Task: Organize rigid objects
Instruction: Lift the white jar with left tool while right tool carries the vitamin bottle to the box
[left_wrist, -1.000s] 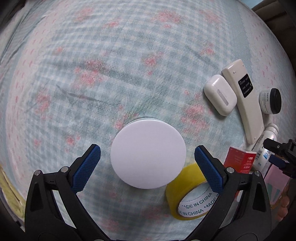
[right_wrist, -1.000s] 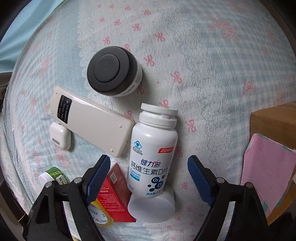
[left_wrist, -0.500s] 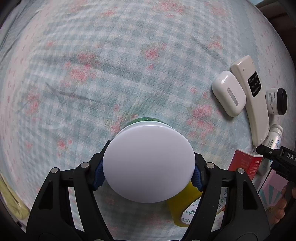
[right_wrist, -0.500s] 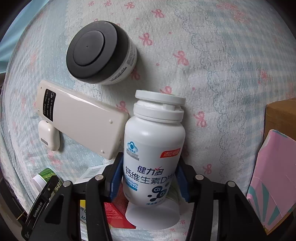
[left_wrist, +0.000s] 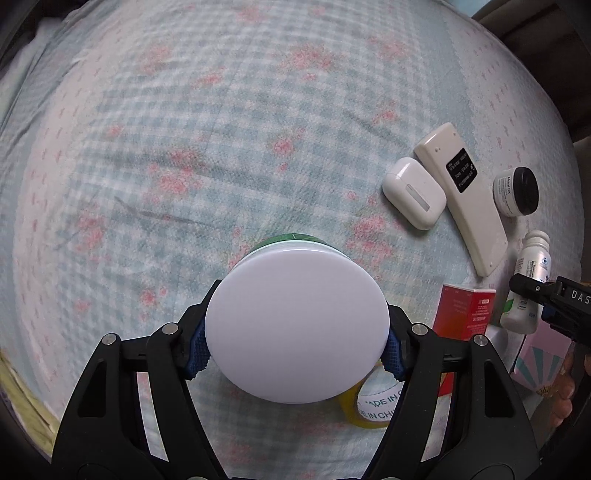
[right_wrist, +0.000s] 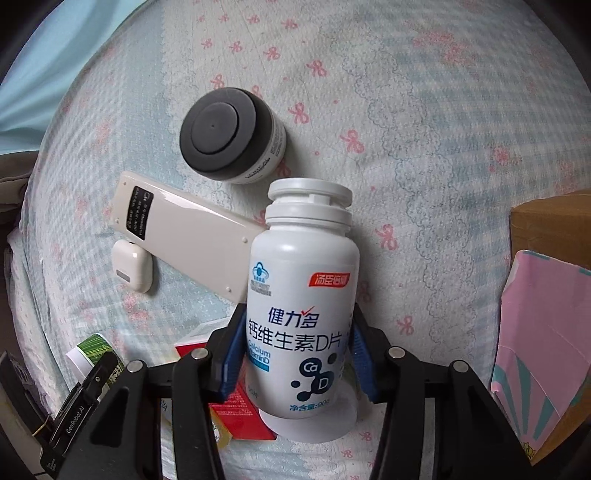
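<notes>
My left gripper (left_wrist: 295, 345) is shut on a green jar with a round white lid (left_wrist: 297, 325), held over the checked bedsheet. My right gripper (right_wrist: 297, 363) is shut on a white calcium tablet bottle (right_wrist: 301, 306), lid pointing away; the bottle also shows in the left wrist view (left_wrist: 530, 280). Lying on the bed are a black-lidded cream jar (right_wrist: 231, 134), a beige remote (right_wrist: 192, 225), a white earbud case (right_wrist: 131, 266), a red box (left_wrist: 463, 314) and a yellow tape roll (left_wrist: 369, 406).
A pink box (right_wrist: 543, 332) and a brown cardboard box (right_wrist: 550, 225) lie at the right. The left gripper and its green jar (right_wrist: 98, 349) show at the right wrist view's lower left. The sheet (left_wrist: 184, 147) stretches away to the left.
Both grippers closed: the left on the white-lidded jar, the right on the tablet bottle. Both objects now look nearer the cameras, seemingly lifted.
</notes>
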